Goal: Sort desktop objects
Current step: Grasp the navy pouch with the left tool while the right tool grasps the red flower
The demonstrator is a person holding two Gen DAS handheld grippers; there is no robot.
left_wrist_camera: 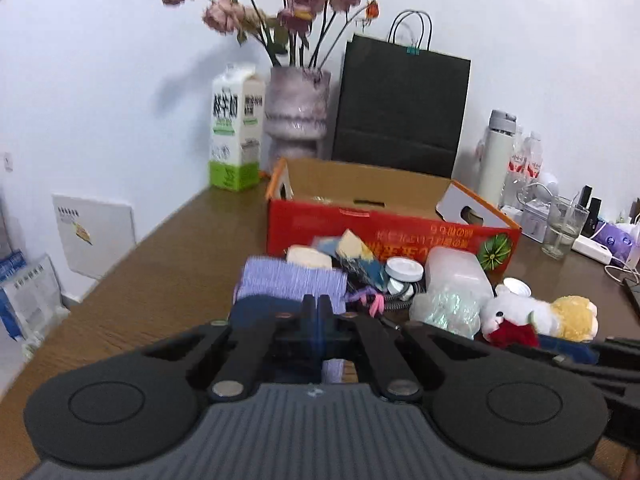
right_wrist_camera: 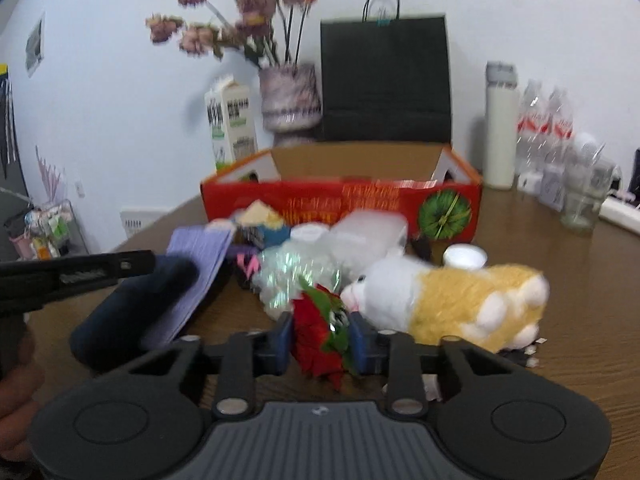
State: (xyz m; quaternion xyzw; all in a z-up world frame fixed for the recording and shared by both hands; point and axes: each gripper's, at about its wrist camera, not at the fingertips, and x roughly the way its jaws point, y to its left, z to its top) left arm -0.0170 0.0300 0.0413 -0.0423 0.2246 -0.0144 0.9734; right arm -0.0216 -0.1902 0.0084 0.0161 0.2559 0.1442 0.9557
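Note:
A pile of small objects lies in front of an open red cardboard box (left_wrist_camera: 384,226) (right_wrist_camera: 340,200). My left gripper (left_wrist_camera: 318,306) is shut on a purple and navy sock (left_wrist_camera: 288,286), which also shows in the right wrist view (right_wrist_camera: 160,292). My right gripper (right_wrist_camera: 322,338) is closed on a red fabric flower (right_wrist_camera: 320,336) with green leaves; it also shows in the left wrist view (left_wrist_camera: 514,334). A white and yellow plush toy (right_wrist_camera: 444,300) (left_wrist_camera: 536,314) lies just right of the flower. White lids (left_wrist_camera: 404,269), a clear plastic container (left_wrist_camera: 456,272) and a shiny wrapper (right_wrist_camera: 292,272) lie in the pile.
At the back stand a milk carton (left_wrist_camera: 236,136), a vase of dried roses (left_wrist_camera: 298,108) and a black paper bag (left_wrist_camera: 400,108). At the right are a white flask (left_wrist_camera: 498,156), water bottles (right_wrist_camera: 544,124), a glass (left_wrist_camera: 564,226) and cables. The table's left edge (left_wrist_camera: 132,248) drops off.

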